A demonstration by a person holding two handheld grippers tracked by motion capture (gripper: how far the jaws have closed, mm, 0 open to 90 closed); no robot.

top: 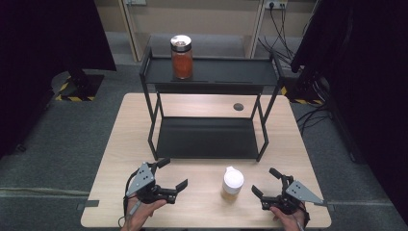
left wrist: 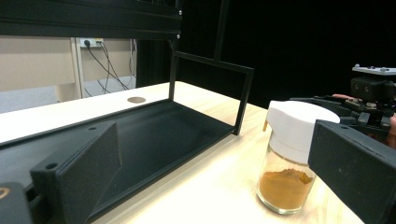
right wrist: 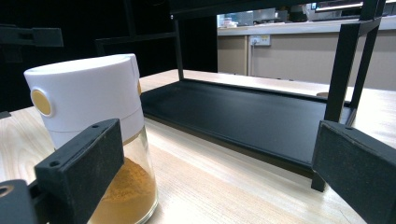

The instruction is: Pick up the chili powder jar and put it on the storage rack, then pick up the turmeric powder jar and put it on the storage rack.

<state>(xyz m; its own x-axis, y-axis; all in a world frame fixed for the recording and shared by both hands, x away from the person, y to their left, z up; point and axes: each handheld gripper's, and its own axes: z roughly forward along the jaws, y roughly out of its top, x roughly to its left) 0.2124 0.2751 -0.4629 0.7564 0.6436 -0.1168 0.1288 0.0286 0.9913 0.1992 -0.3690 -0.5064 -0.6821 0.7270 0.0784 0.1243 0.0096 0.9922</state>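
On the desk (top: 202, 202), a black two-tier rack (top: 207, 137) stands toward the far side, with its lower tray bare and a red-filled jar (top: 182, 57) on its upper shelf. Nearer to you, between both tools, a spice jar (top: 232, 183) with a white cap stands upright on the wood, just in front of the rack's lower tray.

Your left tool (top: 168, 175) has its jaws spread wide and grips nothing. Your right tool (top: 267, 183) is likewise fully open and empty, with the spice jar just beside its left jaw.

Hazards from this position:

1. Tipping. The spice jar is tall with a heavy cap. If a jaw strikes the cap sideways before both pads are level with it, the jar will likely topple.
2. Slipping. Its lower body appears to be smooth, tapered glass; a low or light grip may let it slide out.
3. Collision. Both tools flank the same jar. Closing in with both at once risks jaw contact.
4. Snagging. Lifting toward the rack, you may catch its front frame.
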